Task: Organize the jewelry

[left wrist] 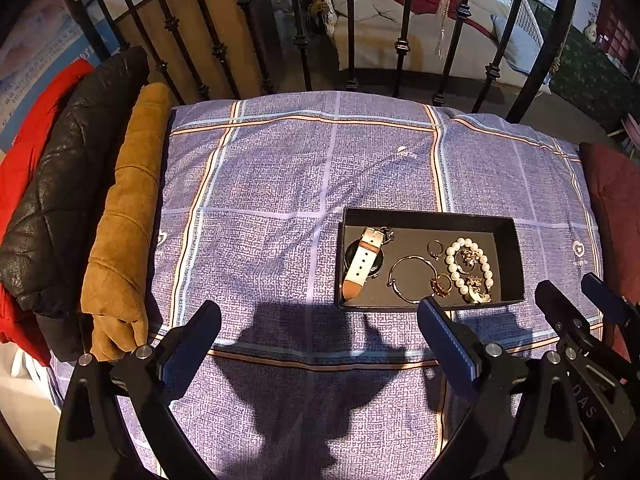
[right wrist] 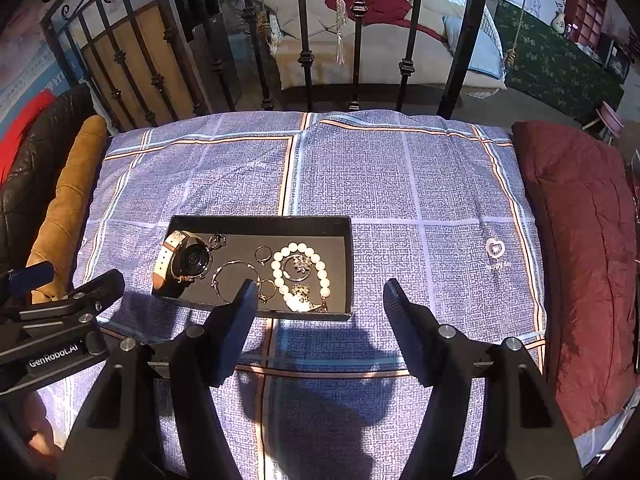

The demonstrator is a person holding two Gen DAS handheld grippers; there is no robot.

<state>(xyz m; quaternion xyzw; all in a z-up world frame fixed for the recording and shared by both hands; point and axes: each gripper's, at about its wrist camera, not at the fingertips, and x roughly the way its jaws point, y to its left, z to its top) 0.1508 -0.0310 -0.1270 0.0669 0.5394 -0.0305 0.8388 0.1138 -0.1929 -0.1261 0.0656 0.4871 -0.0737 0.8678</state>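
Right wrist view shows the checked bedcover (right wrist: 400, 200), then the black box (right wrist: 260, 224) at ten o'clock with watch (right wrist: 188, 260), pearl bracelet (right wrist: 320, 264) and rings. Both the right gripper (right wrist: 320, 300) and the left gripper (left wrist: 320, 320) stand wide, empty. The soft bedding may tip the box if pressed.

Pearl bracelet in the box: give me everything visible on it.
The pearl bracelet is a closed loop of round, glossy white beads lying flat on the dark liner at the right end of the black box. Small sparkly brooch-like pieces sit inside and at its near edge; whether they touch is unclear. Neither gripper touches it.
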